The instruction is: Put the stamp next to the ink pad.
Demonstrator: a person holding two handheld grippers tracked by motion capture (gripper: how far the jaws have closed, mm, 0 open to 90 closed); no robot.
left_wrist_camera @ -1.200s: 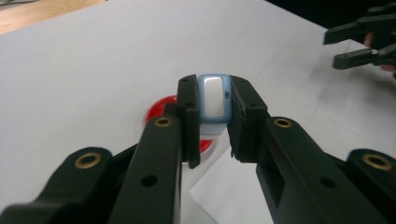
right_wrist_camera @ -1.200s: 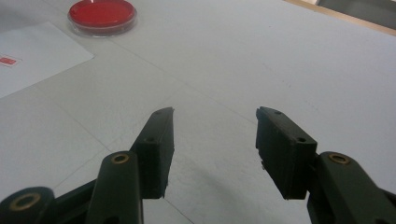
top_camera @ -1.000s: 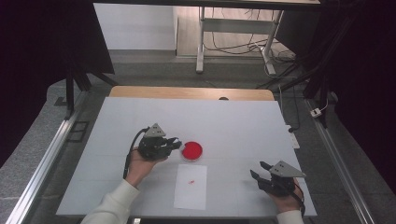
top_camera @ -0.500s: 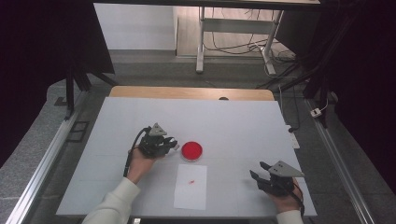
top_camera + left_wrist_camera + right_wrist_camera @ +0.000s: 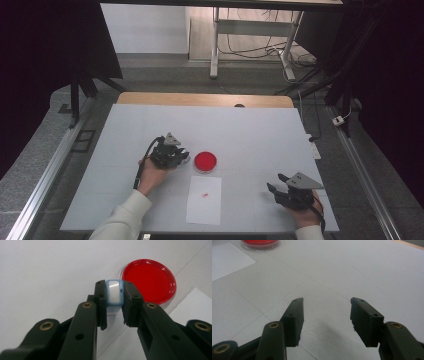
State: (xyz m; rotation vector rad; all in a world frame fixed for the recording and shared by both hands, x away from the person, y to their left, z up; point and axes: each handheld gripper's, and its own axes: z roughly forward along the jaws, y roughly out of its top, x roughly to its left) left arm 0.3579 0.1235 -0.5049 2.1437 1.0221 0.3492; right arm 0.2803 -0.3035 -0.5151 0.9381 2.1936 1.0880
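2 grippers are in your hands over the white table (image 5: 150, 125). Your left gripper (image 5: 114, 302) is clamped on a small light-blue block with a white face (image 5: 114, 292), its pads pressing the block's 2 sides so it stands upright between them; in the high view this gripper (image 5: 176, 156) sits just at 9 o'clock of the red dish (image 5: 205, 161). From the left gripper view, the block is above the table, with the red dish (image 5: 150, 281) just beyond it toward 1 o'clock, close but apart from it as far as you can tell.

Your right gripper (image 5: 327, 312) has its jaws standing well apart with nothing between them, and they have just been opening a little further. It rests low near the table's near right corner (image 5: 282, 192), well apart from the dish, which lies toward 10 o'clock of it.

1 white sheet of paper (image 5: 205, 200) lies at 6 o'clock of the red dish, just beside it, with a tiny red mark (image 5: 205, 194) near its upper middle. In the right gripper view, the dish (image 5: 260, 243) and the sheet's corner (image 5: 227, 260) sit far off at 11 o'clock.
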